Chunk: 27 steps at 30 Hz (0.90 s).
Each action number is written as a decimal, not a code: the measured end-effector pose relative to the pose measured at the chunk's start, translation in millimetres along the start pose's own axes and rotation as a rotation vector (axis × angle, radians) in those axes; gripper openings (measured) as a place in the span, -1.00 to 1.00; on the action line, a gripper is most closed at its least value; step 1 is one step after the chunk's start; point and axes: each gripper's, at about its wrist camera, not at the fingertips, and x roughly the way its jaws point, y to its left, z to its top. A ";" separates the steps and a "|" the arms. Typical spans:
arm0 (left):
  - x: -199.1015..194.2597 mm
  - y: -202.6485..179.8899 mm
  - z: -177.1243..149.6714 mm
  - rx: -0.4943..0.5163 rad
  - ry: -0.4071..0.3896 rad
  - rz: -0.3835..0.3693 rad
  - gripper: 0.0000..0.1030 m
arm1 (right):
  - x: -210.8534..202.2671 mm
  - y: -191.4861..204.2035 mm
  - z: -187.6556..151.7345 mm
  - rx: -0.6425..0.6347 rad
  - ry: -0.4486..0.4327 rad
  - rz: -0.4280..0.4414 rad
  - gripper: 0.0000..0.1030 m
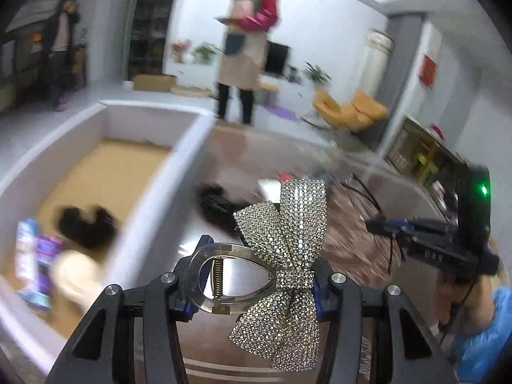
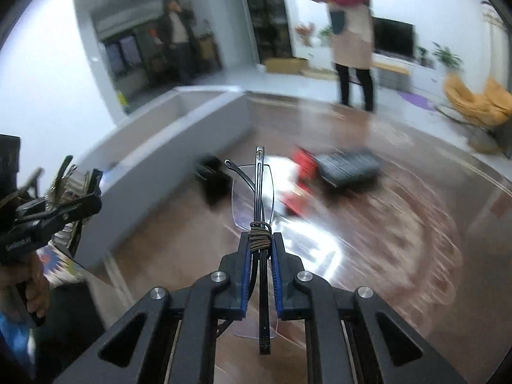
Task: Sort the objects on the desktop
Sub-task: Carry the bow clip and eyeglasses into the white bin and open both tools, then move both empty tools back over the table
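Observation:
My left gripper [image 1: 252, 284] is shut on a hair claw clip [image 1: 281, 256] with a rhinestone bow, held above the brown table. To its left stands the white storage box [image 1: 179, 160]. My right gripper [image 2: 260, 249] is shut on folded rimless glasses [image 2: 256, 198]; their lenses and temples stick out ahead of the pads. The right gripper [image 1: 425, 236] also shows at the right edge of the left wrist view, the left gripper [image 2: 54, 211] at the left edge of the right wrist view.
In the box lie a black furry item [image 1: 86, 224], a purple-blue packet [image 1: 35, 256] and a cream object [image 1: 76, 275]. On the table [image 2: 400, 224] are a black object [image 2: 212, 176], a red item [image 2: 300, 179] and a dark calculator-like device [image 2: 348, 166]. Two people stand on the floor behind.

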 end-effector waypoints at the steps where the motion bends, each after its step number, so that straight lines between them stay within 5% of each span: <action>1: -10.8 22.1 9.4 -0.016 -0.017 0.048 -0.02 | 7.2 16.9 11.6 -0.001 -0.011 0.041 -0.75; 8: -27.3 157.5 25.6 -0.170 0.041 0.323 -0.02 | 75.6 166.2 78.7 -0.059 -0.014 0.335 -0.75; 12: -9.4 201.6 13.2 -0.259 0.149 0.423 0.05 | 129.2 230.4 98.9 -0.165 0.014 0.297 -0.72; 13: -2.4 208.4 8.6 -0.286 0.188 0.435 0.16 | 144.8 239.1 100.1 -0.180 0.028 0.268 -0.56; 14: 4.4 213.8 2.1 -0.317 0.219 0.427 0.22 | 162.6 244.0 99.4 -0.181 0.063 0.242 -0.17; 16: 7.0 213.4 -5.6 -0.331 0.225 0.402 0.36 | 180.8 242.0 95.5 -0.153 0.109 0.210 0.22; 17: 6.8 208.7 -9.8 -0.321 0.216 0.393 0.37 | 181.9 237.5 92.4 -0.129 0.108 0.212 0.22; 19: 2.0 193.1 -16.0 -0.271 0.178 0.407 0.38 | 165.0 221.4 84.5 -0.079 0.059 0.258 0.24; 21: -8.8 171.3 -21.3 -0.225 0.122 0.397 0.38 | 127.2 194.3 69.9 -0.061 -0.035 0.278 0.46; 22: -13.8 166.4 -22.9 -0.208 0.104 0.385 0.38 | 112.1 181.9 63.1 -0.064 -0.079 0.267 0.72; 23: -19.6 148.3 -25.4 -0.174 0.078 0.358 0.38 | 94.5 165.4 53.4 -0.069 -0.132 0.239 0.98; 25: -25.8 111.8 -28.4 -0.110 0.046 0.287 0.39 | 61.1 125.7 22.8 -0.087 -0.217 0.144 1.00; 27: -28.1 71.4 -30.8 -0.058 0.034 0.194 0.43 | 50.7 90.1 -4.6 -0.113 -0.186 0.035 1.00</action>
